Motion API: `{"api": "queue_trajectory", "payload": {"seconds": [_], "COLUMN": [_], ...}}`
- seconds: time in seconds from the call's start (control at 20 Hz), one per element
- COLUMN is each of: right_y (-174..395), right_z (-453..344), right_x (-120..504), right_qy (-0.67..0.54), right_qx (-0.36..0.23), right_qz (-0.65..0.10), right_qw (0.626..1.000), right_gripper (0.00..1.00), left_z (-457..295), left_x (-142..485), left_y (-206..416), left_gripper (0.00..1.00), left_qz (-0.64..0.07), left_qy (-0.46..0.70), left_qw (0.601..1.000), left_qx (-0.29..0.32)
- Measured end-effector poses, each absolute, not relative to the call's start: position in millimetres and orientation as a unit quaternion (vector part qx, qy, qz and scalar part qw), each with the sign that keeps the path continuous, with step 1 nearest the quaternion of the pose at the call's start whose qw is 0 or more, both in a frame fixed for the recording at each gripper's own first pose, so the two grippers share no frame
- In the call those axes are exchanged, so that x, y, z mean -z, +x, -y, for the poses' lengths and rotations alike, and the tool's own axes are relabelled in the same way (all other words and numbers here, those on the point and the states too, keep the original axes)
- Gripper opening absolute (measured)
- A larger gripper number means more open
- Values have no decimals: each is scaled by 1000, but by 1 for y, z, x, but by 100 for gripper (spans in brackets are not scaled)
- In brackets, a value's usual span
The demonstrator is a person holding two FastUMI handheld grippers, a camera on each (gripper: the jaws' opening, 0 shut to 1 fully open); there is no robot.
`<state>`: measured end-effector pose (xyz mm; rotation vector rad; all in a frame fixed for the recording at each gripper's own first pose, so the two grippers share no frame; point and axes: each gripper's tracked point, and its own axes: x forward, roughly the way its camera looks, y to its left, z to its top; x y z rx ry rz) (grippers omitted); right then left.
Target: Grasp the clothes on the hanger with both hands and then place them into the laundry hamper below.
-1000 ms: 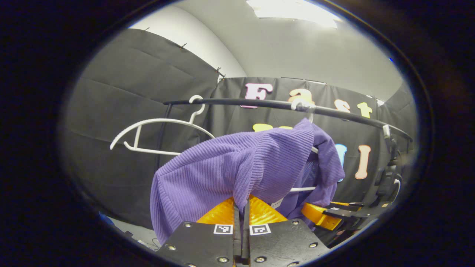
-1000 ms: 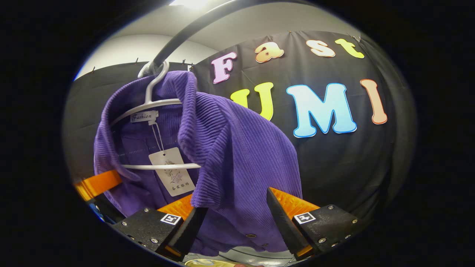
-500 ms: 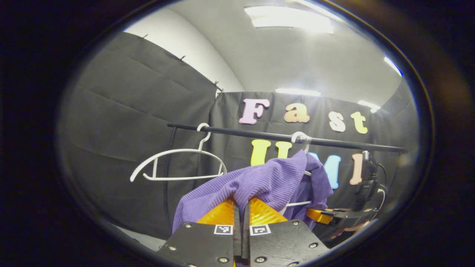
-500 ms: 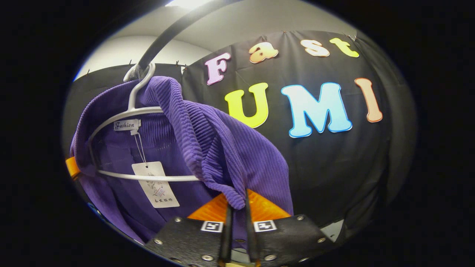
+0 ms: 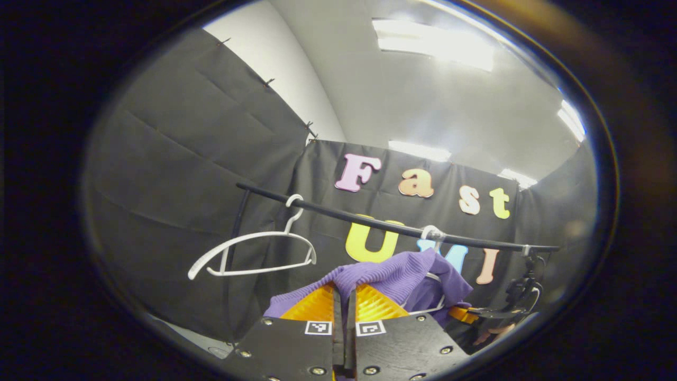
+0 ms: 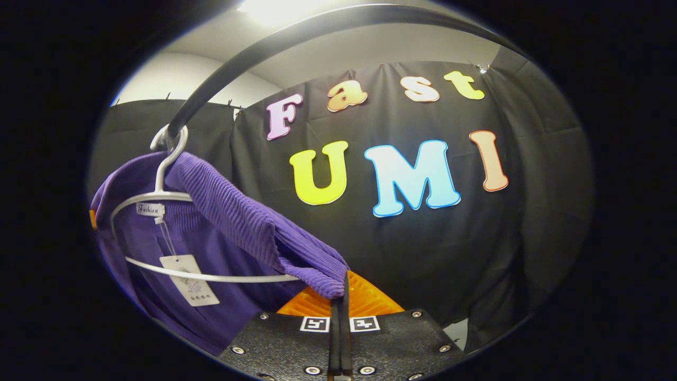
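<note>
Purple ribbed sweater (image 6: pixel 232 217) stretches at nine o'clock; our left gripper (image 5: pixel 344 296) and right gripper (image 6: pixel 341 288) both pinch it, pulled farther back than before.

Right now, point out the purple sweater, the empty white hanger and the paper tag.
purple sweater (image 6: pixel 238 222), right gripper view, ribbed shoulder
empty white hanger (image 5: pixel 254 241), left gripper view, upper arm
paper tag (image 6: pixel 189 279), right gripper view, card centre
</note>
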<state>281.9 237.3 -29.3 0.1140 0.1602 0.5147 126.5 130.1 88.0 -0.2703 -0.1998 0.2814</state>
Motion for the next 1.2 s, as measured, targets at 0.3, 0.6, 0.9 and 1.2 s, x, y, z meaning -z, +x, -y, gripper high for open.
{"api": "queue_trajectory", "payload": {"seconds": [0.3,0.6,0.9,1.2], "right_y": [288,289,290,287], "right_z": [-234,-241,-260,-260], "right_x": [5,-4,-21,-23], "right_qy": [32,65,41,55], "right_qx": [-233,-226,-239,-227], "right_qz": [-27,-12,19,10], "right_qw": [972,972,970,972], "right_gripper": [0,0,0,0], "left_z": [-160,-193,-224,-247], "left_x": [-107,-108,-128,-107], "left_y": [127,132,125,161], "left_gripper": [1,1,1,1], "left_qz": [121,109,100,74], "left_qy": [-129,-176,-165,-144], "left_qw": [973,972,975,983], "left_qx": [-146,-112,-112,-82]}}
